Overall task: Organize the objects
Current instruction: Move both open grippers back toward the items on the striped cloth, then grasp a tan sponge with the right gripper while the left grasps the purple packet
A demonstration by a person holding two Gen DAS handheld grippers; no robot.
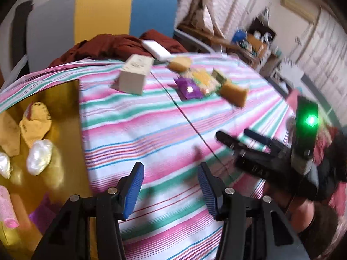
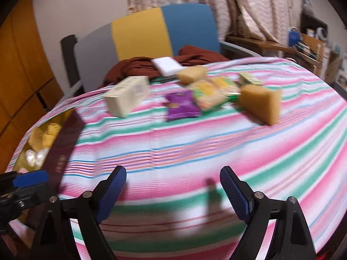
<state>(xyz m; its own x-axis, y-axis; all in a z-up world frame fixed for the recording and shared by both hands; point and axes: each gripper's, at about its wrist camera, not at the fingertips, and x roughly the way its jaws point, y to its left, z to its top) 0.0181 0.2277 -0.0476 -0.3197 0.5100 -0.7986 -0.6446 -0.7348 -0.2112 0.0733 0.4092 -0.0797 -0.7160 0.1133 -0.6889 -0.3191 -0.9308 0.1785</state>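
My left gripper (image 1: 171, 173) is open and empty above the striped cloth (image 1: 151, 130), beside the gold box (image 1: 71, 112) on its left. That box holds yellow packets (image 1: 35, 121), white wrapped pieces (image 1: 40, 157) and a pink tube (image 1: 7, 208). My right gripper (image 2: 173, 177) is open and empty; it also shows in the left wrist view (image 1: 232, 135). Far ahead lie a cream carton (image 2: 128, 96), a purple packet (image 2: 182, 106), yellow snack packets (image 2: 212, 93), two tan sponges (image 2: 260, 104) (image 2: 192, 73) and a white block (image 2: 167, 65).
A grey, yellow and blue chair (image 2: 151, 34) with a dark red cloth (image 2: 138, 67) stands behind the table. A cluttered wooden shelf (image 2: 303, 43) is at the right. Wooden cupboards (image 2: 19, 65) are at the left.
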